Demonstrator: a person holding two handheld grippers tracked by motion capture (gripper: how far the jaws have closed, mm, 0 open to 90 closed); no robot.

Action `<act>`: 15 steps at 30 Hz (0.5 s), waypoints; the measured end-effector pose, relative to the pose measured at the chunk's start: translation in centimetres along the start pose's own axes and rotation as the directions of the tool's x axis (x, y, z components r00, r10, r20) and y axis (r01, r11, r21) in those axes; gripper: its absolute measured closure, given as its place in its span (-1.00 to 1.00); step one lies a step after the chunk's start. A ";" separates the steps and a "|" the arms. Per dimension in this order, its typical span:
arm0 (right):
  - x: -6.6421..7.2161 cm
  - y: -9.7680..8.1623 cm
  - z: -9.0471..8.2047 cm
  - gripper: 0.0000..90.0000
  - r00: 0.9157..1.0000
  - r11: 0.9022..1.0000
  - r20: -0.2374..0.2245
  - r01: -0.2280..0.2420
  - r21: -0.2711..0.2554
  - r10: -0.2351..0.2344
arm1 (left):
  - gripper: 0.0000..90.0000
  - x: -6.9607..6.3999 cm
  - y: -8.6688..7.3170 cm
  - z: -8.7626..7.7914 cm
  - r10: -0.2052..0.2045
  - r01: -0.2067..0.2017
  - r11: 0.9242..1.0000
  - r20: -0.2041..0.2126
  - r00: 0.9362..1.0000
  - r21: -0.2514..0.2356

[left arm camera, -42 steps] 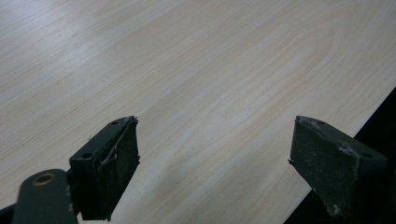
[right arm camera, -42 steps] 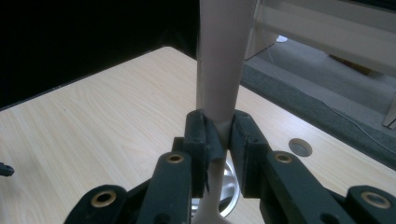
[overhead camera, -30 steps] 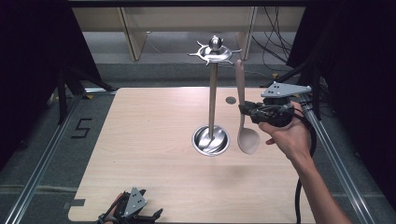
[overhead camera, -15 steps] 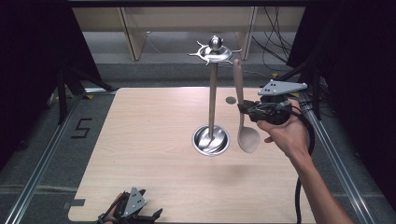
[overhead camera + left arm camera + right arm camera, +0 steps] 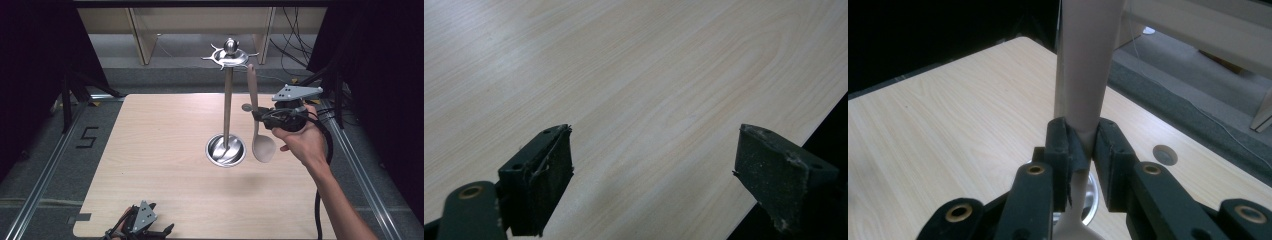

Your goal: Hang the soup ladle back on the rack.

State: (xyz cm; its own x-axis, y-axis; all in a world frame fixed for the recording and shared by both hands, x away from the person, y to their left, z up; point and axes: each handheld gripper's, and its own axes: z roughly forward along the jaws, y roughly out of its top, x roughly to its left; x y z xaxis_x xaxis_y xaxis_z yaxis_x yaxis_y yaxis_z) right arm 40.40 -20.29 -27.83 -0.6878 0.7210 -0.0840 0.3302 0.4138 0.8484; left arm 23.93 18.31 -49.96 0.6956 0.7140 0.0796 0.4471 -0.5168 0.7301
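**Spoon gripped upright beside the stand; left gripper idle at the near edge**

The right gripper [image 5: 261,116] is held above the table [image 5: 160,150] on its right side, with the right hand [image 5: 300,140] wrapped around its body. Its jaws are closed on the handle of a beige spoon [image 5: 256,120], seen pinched tight between both pads in the right gripper view [image 5: 1083,75]. The spoon stands upright, bowl down and clear of the tabletop, handle tip up near the arms at the top of the stand.

The metal stand [image 5: 228,100] rises from a round base [image 5: 226,150] at mid-table. The spoon hangs just beside the pole, on its right, not touching it.

The left gripper [image 5: 142,225] sits at the near edge of the table. Its jaws [image 5: 654,170] stand wide apart with nothing between them, bare tabletop beneath.
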 end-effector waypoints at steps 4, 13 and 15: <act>0.0 0.1 0.4 0.73 1.000 1.000 -0.005 -0.004 -0.005 0.004 | -0.67 0.1 0.0 0.1 0.021 -0.022 1.000 -0.011 1.000 -0.021; 0.0 0.4 1.3 0.73 1.000 1.000 -0.015 -0.007 0.001 0.007 | -0.67 0.2 0.1 0.0 0.050 -0.050 0.999 -0.010 0.999 -0.020; 0.1 0.5 1.6 0.73 0.999 1.000 -0.025 -0.026 0.001 0.026 | -0.67 0.3 0.1 -0.1 0.053 -0.054 0.998 -0.012 0.999 -0.012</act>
State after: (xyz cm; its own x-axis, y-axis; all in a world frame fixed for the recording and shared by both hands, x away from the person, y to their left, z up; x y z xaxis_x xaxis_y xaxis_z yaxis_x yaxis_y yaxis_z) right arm 41.48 -19.15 -28.25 -0.6951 0.7173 -0.0482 0.3487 0.3951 0.8498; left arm 24.12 18.46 -49.82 0.7117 0.6910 0.1265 0.4026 -0.5488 0.7326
